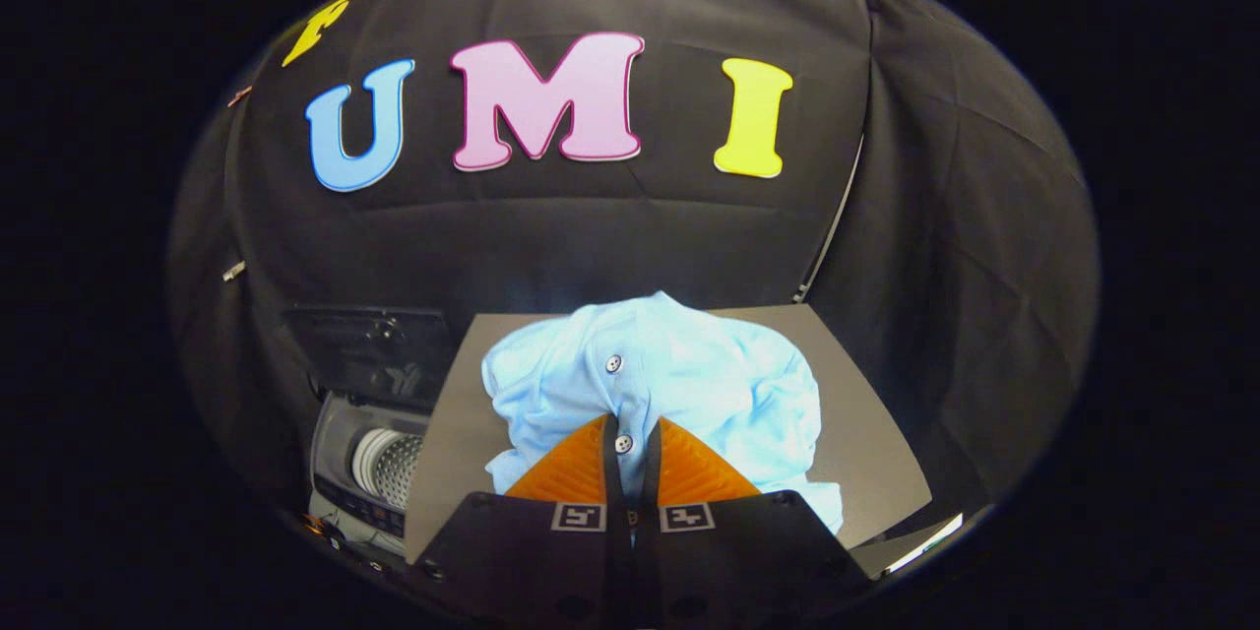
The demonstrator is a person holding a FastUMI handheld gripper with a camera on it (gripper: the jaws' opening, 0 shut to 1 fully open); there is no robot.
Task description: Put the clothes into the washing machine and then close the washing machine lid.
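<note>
The gripper (630, 428) pinches the button strip of the light blue shirt (669, 374) on the table (866, 433), fingers nearly together. The washing machine (379, 458) sits open at nine o'clock. Risk: so thin a pinch may slip mid-carry — or trailing cloth may snag the rim.

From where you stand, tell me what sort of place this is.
Probably a staged laundry booth: black cloth wall, open top-loading washing machine beside a grey board, where the tongs pinch a crumpled light-blue buttoned shirt.
</note>
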